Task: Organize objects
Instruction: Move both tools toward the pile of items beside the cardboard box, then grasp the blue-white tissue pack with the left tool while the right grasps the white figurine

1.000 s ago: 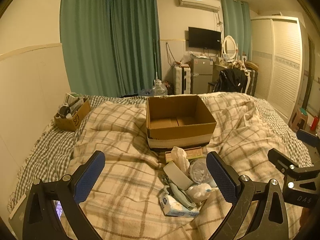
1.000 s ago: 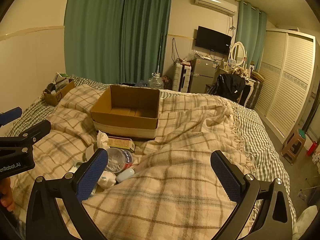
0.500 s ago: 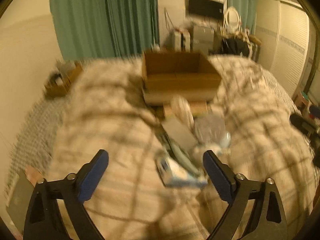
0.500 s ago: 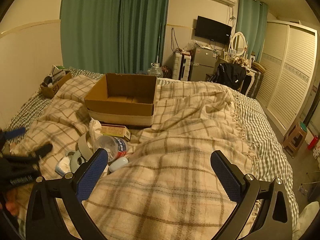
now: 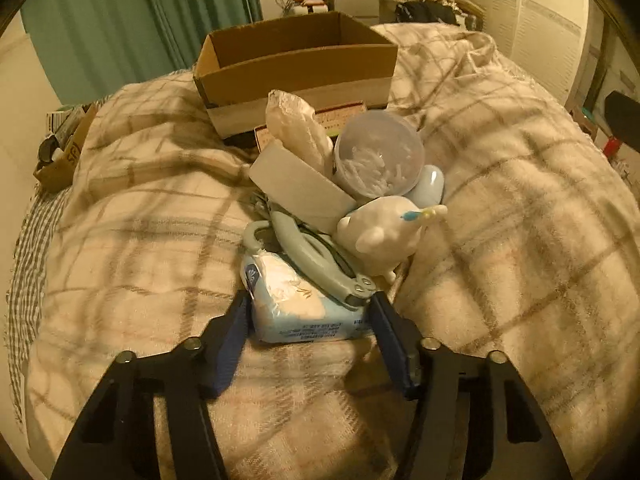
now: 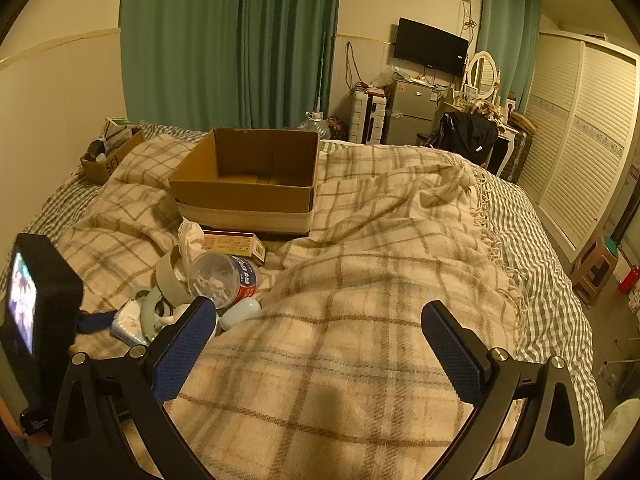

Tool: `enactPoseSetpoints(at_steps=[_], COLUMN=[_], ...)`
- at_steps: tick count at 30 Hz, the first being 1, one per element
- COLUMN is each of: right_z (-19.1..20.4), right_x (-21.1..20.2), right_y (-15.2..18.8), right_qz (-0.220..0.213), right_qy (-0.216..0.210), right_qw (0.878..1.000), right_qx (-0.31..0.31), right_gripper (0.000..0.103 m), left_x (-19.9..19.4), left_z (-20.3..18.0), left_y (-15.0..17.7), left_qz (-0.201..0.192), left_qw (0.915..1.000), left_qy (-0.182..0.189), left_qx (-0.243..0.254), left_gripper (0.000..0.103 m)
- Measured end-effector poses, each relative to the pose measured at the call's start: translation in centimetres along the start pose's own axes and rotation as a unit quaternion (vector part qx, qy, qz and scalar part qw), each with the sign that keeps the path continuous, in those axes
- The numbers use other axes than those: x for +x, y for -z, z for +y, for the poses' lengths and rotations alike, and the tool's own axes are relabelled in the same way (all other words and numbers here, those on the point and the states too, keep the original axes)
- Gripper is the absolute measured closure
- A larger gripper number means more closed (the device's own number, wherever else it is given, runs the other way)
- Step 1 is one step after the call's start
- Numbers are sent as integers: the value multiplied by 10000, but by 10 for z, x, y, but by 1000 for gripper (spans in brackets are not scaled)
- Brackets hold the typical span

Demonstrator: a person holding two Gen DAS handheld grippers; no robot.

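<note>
Nothing is sorted yet, as far as I can judge: the cardboard box [image 6: 248, 184] sits open in the middle of the bed [image 6: 360, 360] on the plaid blanket, and what I can see of its floor is bare. The whole pile lies just in front of the box's near wall, toward the bed's left side.

In that pile, the tissue pack [image 5: 296, 304] is nearest me. A pair of pale green-handled scissors [image 5: 312, 260] lies across its top, and a white unicorn figurine [image 5: 388, 236] stands just beside it on the right. Behind those are a grey flat block [image 5: 300, 190], a crinkled plastic bag [image 5: 298, 128], a clear tub of cotton swabs [image 5: 378, 158], a pale blue rounded case [image 5: 432, 184] and a small printed carton [image 6: 232, 242] touching the box's base. All of it is left to move.

My left gripper [image 5: 308, 320] is low over the blanket, pointing toward the box, its jaws narrowed around the tissue pack with a pad at each side. I judge this to be the start of the first pick, but I cannot tell whether the pads are pressing yet.

My right gripper [image 6: 316, 344] hovers above bare blanket to the right of the pile, jaws spread wide and holding nothing.

A smaller box of odds and ends [image 6: 110, 156] sits at the bed's far left corner.
</note>
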State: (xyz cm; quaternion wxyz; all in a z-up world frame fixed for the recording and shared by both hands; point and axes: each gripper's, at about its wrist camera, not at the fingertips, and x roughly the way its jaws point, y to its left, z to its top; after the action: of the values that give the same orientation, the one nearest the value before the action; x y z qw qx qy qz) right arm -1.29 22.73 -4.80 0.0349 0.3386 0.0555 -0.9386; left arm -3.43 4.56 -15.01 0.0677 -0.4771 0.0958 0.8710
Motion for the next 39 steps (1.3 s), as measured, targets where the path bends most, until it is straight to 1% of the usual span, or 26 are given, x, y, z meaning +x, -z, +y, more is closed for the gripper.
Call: enactPoseSetpoints(at_steps=[2,4,5,8,12,18,21,23,26,28,30,32,33,37,39], right_z=[1,3,5,13,27,50,61,70,84,94,100,103,105,112,116], right_x=[-1,-3,-5,-9,-14,-12,-5,4,25,46,61,80,88,118,128], right_y=[0,-1,-1,-2,-7,-14,-17,-17,-13,-9,-5,-2,-1,6,10], right_qz=[9,5,-5,-37,-68,-11,59,185,521,851,1130,1451,1574,1964,2144], right_qy=[1,11,23,45,21,-140,-207,-281,-432,-520,-650,-731,-718,-813,-844], right_qw=[10000,10000,10000,9998,9994,9983,9973,9965,9938,9899,9857,9810,9792,9713,9668], right_qx=[-3,-36,-68,-176,-326,-573,-698,-766,-884,-1012,-1063,-1062,-1064,-1065,-1104], right_gripper=[0,0,0,0,0,0,0,0,0,1,7,9,12,16,26], left_x=[-7,-19,-24,-42,-62,-95,-98,-95,-86,-80,-73,-65,-63,-51,-47], left_z=[0,1,3,14,32,70,83,88,91,92,93,97,99,109,112], left_y=[1,2,1,-2,-5,-15,-18,-21,-24,-24,-23,-22,-22,-19,-17], left_qz=[-119,-326,-410,-666,-926,-1498,-1613,-1606,-1575,-1560,-1515,-1435,-1409,-1274,-1218], left_qw=[9999,9995,9991,9974,9949,9866,9845,9846,9854,9858,9864,9872,9873,9883,9884], left_qy=[13,33,46,151,146,-91,-187,-203,-168,-147,-77,17,48,130,207], left_qx=[12,-23,-58,-211,-382,-642,-663,-666,-631,-604,-625,-701,-730,-824,-884], left_gripper=[55,60,75,75,76,76,76,76,76,76,76,76,76,76,76])
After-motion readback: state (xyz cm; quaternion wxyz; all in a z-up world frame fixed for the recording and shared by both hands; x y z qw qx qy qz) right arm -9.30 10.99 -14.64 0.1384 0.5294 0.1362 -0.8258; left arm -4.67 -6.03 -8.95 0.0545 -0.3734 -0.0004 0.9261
